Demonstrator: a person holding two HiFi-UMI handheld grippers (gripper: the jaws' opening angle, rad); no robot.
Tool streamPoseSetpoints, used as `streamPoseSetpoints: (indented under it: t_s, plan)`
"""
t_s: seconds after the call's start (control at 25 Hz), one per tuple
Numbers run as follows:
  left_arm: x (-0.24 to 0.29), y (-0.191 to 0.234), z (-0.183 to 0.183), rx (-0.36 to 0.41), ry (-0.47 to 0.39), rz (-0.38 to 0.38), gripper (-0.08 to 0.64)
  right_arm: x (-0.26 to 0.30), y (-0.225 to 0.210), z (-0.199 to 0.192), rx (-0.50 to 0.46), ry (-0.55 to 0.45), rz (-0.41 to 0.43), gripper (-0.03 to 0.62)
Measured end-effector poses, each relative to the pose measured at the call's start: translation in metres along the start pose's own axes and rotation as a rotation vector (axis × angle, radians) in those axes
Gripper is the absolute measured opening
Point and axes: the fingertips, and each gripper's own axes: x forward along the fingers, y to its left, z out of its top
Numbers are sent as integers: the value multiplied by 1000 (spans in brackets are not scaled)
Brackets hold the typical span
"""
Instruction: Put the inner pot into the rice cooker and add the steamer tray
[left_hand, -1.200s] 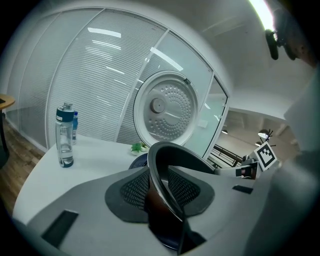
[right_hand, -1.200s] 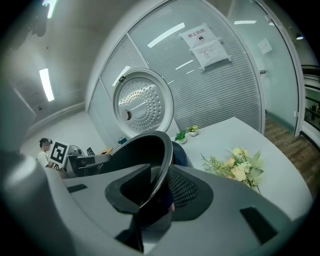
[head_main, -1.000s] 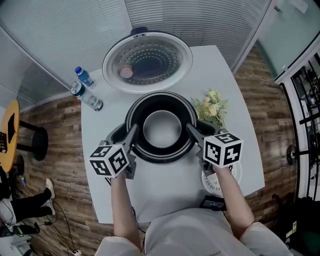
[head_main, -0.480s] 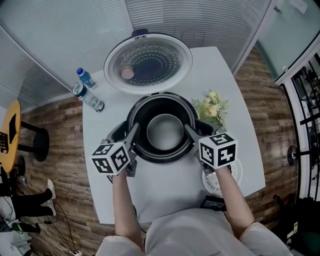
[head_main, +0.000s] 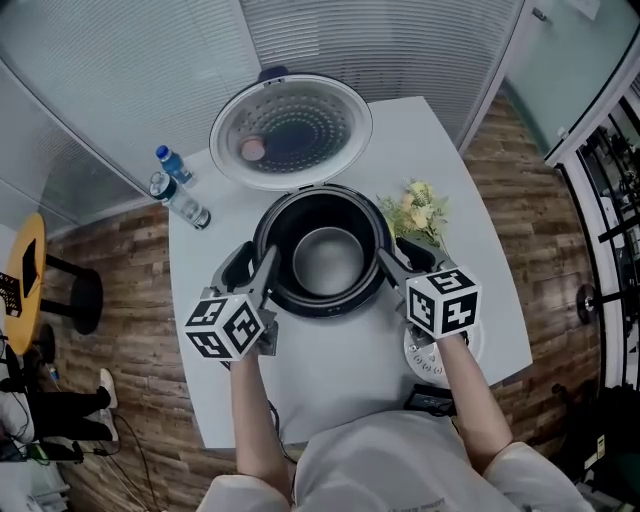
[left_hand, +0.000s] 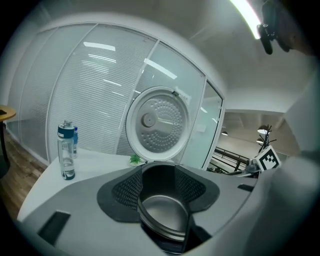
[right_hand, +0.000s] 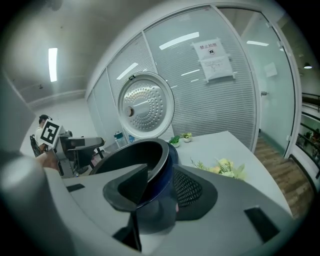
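My left gripper (head_main: 266, 266) and right gripper (head_main: 388, 262) have just been opening, the pot (head_main: 325, 262) rim now loose between each pair of jaws, pot seated in the cooker (head_main: 238, 268), so I reckon the tray (head_main: 424, 368) comes next.

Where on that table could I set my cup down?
Bare table in front of the cooker, towards the near edge; also the far right corner behind the flowers. Crowded: bottles at left, flowers and perforated tray at right.
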Motion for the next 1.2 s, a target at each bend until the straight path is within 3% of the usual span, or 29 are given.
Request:
streamPoseSetpoints:
  t_s: [0.24, 0.56, 1.2]
  plan:
    - [-20, -41, 9, 9, -50, -74, 207, -29, -8, -12, 20, -8, -31, 163]
    - [-43, -87, -8, 25, -44, -147, 215, -74, -21, -33, 66, -27, -92, 163]
    - [-54, -153, -66, 75, 80, -295, 214, -137, -51, -108, 212, 1, -229, 163]
